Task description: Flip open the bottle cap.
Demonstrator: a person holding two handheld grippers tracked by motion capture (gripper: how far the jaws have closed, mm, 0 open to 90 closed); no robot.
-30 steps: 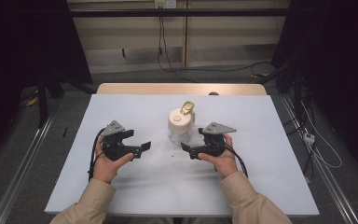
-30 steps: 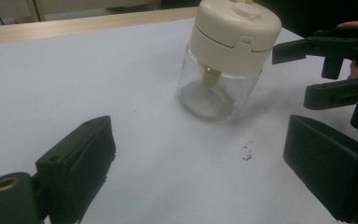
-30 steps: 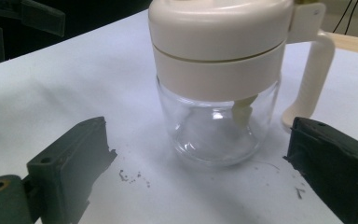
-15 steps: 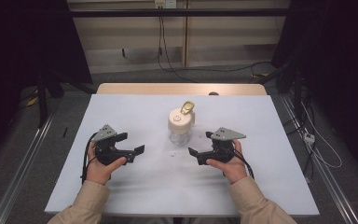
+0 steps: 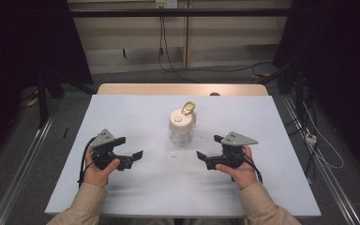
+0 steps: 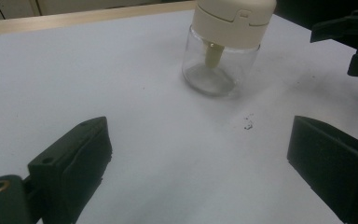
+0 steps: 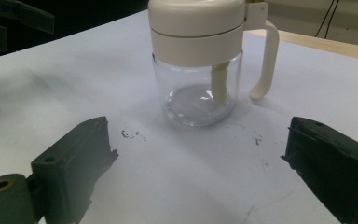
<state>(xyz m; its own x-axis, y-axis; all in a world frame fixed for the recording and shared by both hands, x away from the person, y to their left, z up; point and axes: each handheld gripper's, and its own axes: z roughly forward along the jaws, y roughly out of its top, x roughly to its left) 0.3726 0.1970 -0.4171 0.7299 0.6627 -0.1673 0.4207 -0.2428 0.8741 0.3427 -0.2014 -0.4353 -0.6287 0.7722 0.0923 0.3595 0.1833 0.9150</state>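
The right gripper [image 7: 200, 172] has its fingers [image 7: 70, 163] spread wide apart; beyond them, centred between them, a glass jar [image 7: 198, 93] stands upright on the table [image 7: 74, 84].

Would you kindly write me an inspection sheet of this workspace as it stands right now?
Surface: white table top, small dark specks in front of the jar.
Job's things: glass jar with cream lid, upright, mid-table; cream side handle; looks empty.
Clutter: nothing seen.
Grippers: left hand-held gripper and right hand-held gripper both open, low at the table on either side of the jar, apart from it.
Cables: black cable trailing from the left one; cords on the floor beyond.
Surroundings: metal floor rail, dark curtains.
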